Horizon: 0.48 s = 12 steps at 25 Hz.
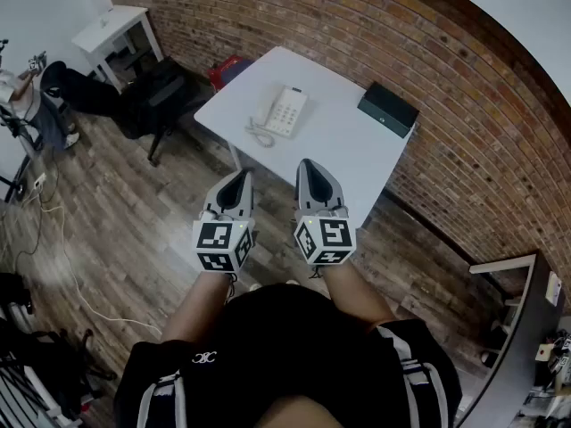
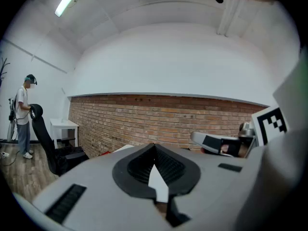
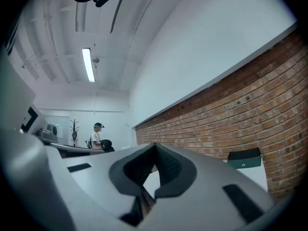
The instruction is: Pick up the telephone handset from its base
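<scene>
**Handset (image 1: pixel 270 107) resting on base (image 1: pixel 291 114), both tools closed and clear of it**

The white telephone lies on the white surface (image 1: pixel 357 163). In the head view it is at about 12 o'clock from the two tools and well apart from both. The handset lies along the 9 o'clock side of the base, with the keypad on its 3 o'clock side. The coiled cord (image 1: pixel 259 135) loops out at 7 o'clock from the base. A black box (image 1: pixel 387 108) sits on the same surface at 3 o'clock from the telephone, near the brick wall (image 1: pixel 446 69).

The left tool (image 1: pixel 243 176) and the right tool (image 1: pixel 307 164) are held side by side at the near edge of the surface, both pointing toward 12 o'clock. In the left gripper view the left tool's jaws meet at their tips with nothing between them. The right gripper view shows the right tool's jaws together in the same way, also empty.

A dark chair (image 1: pixel 152 96) stands on the wooden floor (image 1: pixel 116 212) at 9 o'clock from the surface. In the left gripper view a person (image 2: pixel 22 114) stands at the far 9 o'clock edge.
</scene>
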{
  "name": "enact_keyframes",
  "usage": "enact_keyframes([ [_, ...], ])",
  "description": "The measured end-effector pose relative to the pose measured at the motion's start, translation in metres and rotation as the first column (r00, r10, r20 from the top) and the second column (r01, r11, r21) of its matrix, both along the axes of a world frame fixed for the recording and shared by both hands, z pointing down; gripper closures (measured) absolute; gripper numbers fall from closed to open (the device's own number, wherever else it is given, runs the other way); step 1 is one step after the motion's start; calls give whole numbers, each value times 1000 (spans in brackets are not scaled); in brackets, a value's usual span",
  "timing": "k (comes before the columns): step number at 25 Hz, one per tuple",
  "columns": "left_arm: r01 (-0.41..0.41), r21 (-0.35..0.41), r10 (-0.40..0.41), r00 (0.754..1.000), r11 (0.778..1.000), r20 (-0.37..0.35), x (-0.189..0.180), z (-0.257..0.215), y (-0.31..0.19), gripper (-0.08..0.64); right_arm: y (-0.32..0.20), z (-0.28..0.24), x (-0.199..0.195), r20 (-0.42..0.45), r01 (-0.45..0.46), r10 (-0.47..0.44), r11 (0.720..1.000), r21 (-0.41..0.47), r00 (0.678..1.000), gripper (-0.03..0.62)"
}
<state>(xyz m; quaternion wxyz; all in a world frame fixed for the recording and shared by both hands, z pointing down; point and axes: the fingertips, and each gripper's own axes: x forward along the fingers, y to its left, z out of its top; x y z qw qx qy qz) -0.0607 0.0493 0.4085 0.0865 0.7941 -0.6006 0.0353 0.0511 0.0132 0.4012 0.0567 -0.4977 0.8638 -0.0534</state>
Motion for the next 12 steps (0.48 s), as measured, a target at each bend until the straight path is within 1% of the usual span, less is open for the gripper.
enact_keyframes([
  [7, -8, -14, 8, 1000, 1000, -1, -3, 2, 0, 558, 2, -4, -6, 17, 9, -9, 1000, 1, 1000, 594],
  [12, -13, -14, 13, 1000, 1000, -8, -15, 3, 8, 558, 11, -4, -18, 9, -3, 3, 1000, 8, 1000, 594],
])
